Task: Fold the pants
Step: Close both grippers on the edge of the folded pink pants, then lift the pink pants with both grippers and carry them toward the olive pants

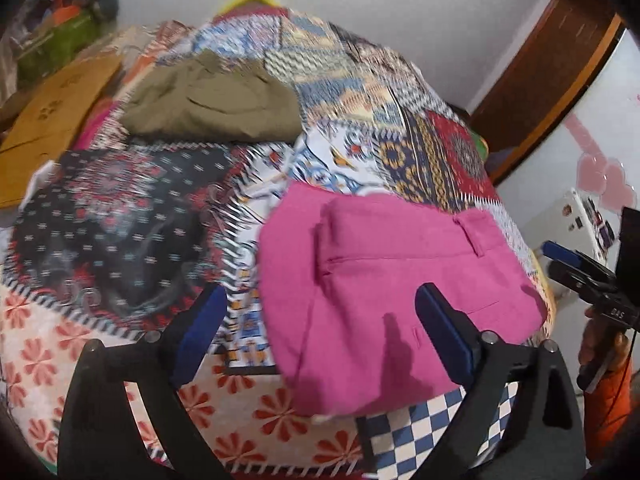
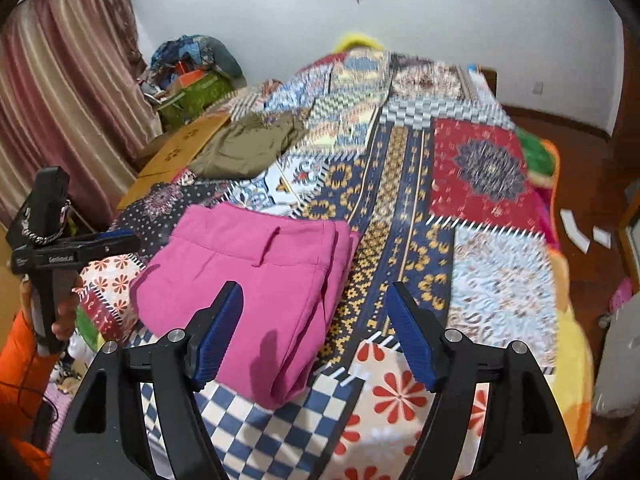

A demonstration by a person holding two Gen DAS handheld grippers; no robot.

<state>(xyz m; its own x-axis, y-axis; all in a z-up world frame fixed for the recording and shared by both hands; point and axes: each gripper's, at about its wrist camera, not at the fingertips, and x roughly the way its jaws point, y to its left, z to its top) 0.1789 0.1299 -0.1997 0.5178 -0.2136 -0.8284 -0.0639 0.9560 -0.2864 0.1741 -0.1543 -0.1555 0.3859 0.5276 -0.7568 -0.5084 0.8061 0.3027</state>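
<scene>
Pink pants (image 1: 384,280) lie folded into a thick rectangle on the patchwork bedspread (image 1: 120,208), near its front edge; they also show in the right wrist view (image 2: 264,280). My left gripper (image 1: 320,320) is open and empty, raised just above the pants' near left edge. My right gripper (image 2: 316,320) is open and empty, raised above the pants' right edge. Each gripper also appears in the other's view: the right gripper (image 1: 576,268) at the far right, the left gripper (image 2: 116,244) at the far left, both held beside the bed.
Folded olive-green pants (image 1: 216,100) lie farther back on the bed, also in the right wrist view (image 2: 248,148). A flat cardboard box (image 1: 52,120) lies at the bed's left side. Bags (image 2: 192,76) are piled in the far corner by a curtain (image 2: 60,92).
</scene>
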